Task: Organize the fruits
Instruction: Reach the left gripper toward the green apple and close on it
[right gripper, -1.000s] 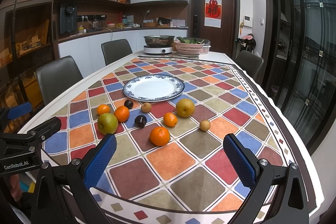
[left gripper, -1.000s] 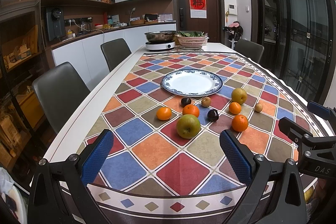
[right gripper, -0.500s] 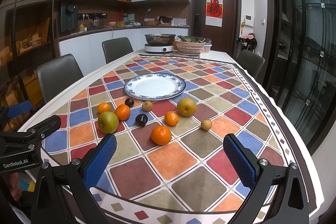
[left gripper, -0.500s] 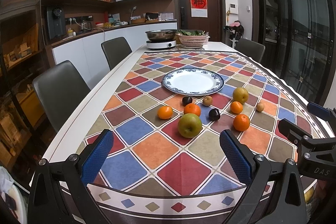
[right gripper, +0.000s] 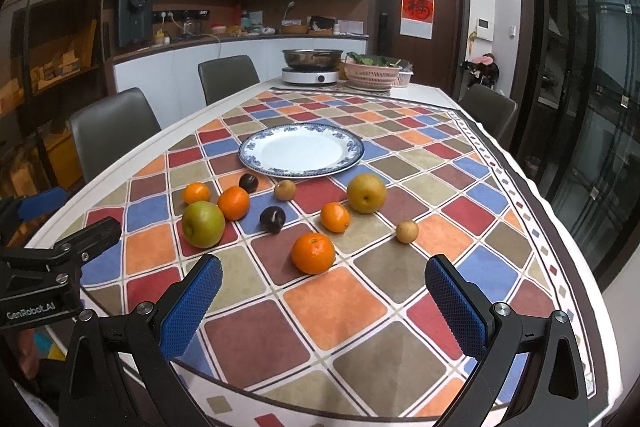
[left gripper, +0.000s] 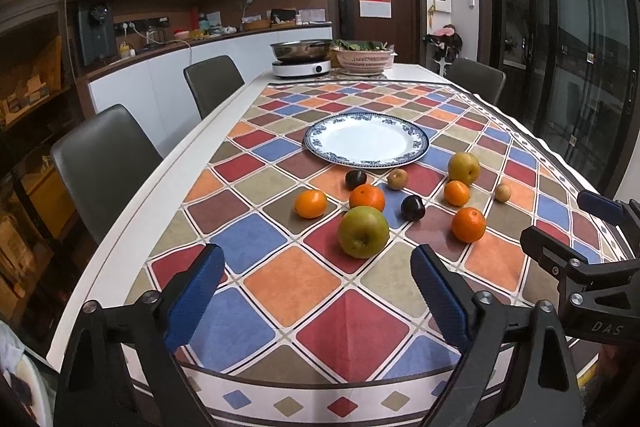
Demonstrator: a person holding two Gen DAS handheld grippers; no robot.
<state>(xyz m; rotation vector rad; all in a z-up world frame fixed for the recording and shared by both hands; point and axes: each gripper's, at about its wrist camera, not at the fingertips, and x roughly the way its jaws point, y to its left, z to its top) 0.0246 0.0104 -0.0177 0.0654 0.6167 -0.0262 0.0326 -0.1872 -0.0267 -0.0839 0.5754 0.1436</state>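
Left wrist view: the left gripper (left gripper: 316,291), jaws wide but just closing slightly, nothing between them, faces the green apple (left gripper: 363,231) at twelve o'clock. Oranges (left gripper: 310,203), dark plums (left gripper: 412,207) and a yellow pear (left gripper: 463,167) lie scattered before the blue-rimmed plate (left gripper: 420,141). The right gripper (right gripper: 323,301) gapes empty near an orange (right gripper: 312,253).

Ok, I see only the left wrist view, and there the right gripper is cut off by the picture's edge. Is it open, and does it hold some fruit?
Observer: The right gripper is wide open; nothing is between its fingers.
Operator: Which fruit lies nearest in front of it?
Observer: The largest orange. It sits on the tablecloth just beyond the fingertips, about centred between them, untouched.
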